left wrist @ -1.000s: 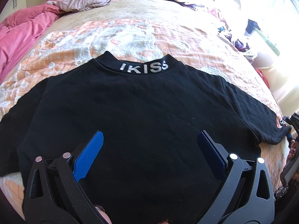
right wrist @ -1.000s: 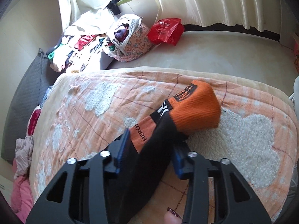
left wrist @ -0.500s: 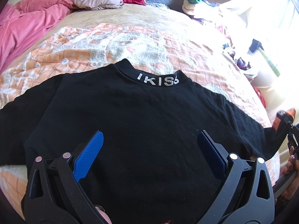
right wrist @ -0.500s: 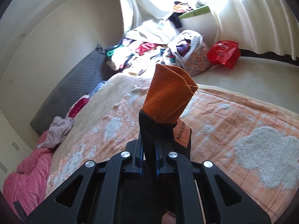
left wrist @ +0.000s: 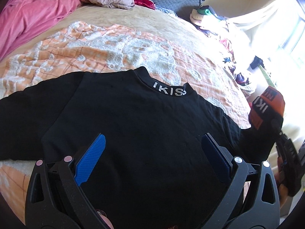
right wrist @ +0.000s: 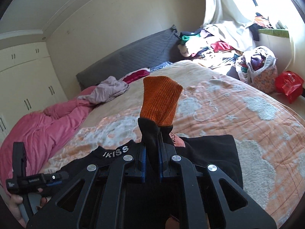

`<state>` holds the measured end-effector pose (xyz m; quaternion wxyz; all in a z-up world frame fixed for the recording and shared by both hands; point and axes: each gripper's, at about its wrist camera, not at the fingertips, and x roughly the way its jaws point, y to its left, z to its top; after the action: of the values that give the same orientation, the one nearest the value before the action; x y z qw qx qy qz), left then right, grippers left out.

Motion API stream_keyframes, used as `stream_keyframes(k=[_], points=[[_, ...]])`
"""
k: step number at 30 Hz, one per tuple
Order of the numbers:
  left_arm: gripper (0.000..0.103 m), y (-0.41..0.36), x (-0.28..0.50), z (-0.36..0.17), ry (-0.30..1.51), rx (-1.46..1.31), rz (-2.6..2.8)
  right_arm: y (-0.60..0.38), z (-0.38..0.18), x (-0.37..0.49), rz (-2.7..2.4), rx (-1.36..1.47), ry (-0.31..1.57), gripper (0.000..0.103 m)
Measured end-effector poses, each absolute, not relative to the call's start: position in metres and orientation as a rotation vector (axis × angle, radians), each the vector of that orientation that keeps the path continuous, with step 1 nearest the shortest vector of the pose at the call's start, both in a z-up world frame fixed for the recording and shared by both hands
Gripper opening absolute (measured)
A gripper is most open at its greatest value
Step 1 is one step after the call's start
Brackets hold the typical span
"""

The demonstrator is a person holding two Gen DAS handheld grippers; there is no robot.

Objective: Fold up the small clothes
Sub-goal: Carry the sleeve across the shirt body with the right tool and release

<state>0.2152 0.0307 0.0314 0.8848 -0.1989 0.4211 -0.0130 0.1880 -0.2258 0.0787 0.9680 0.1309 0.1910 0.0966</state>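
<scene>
The black sweater lies flat on the orange blanket, collar away from the person, long axis from sleeve to sleeve. The right gripper is clenched on the sleeve's orange cuff and holds it up, probably to fold it inward. The left gripper hovers released above the body.
</scene>
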Motion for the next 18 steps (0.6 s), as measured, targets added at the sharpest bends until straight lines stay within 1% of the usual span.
stream_keyframes(k=[5, 6, 10, 11, 14, 16, 18], points=[[0.095, 0.038, 0.211, 0.03, 0.885, -0.45, -0.045, -0.197, 0.064, 0.189, 0.248, 0.183, 0.422, 0.009], [0.095, 0.039, 0.21, 0.03, 0.885, -0.456, -0.048, -0.19, 0.061, 0.191, 0.261, 0.162, 0.433, 0.011], [0.095, 0.042, 0.209, 0.029, 0.886, -0.49, -0.061, -0.166, 0.049, 0.192, 0.318, 0.111, 0.473, 0.014], [0.095, 0.042, 0.209, 0.028, 0.887, -0.495, -0.061, -0.163, 0.047, 0.192, 0.336, 0.111, 0.486, 0.017], [0.095, 0.041, 0.211, 0.027, 0.891, -0.506, -0.073, -0.155, 0.043, 0.19, 0.383, 0.125, 0.512, 0.029], [0.095, 0.039, 0.213, 0.024, 0.902, -0.514, -0.078, -0.154, 0.044, 0.187, 0.411, 0.132, 0.512, 0.032], [0.095, 0.034, 0.215, 0.021, 0.914, -0.541, -0.123, -0.154, 0.047, 0.184, 0.422, 0.133, 0.509, 0.038]])
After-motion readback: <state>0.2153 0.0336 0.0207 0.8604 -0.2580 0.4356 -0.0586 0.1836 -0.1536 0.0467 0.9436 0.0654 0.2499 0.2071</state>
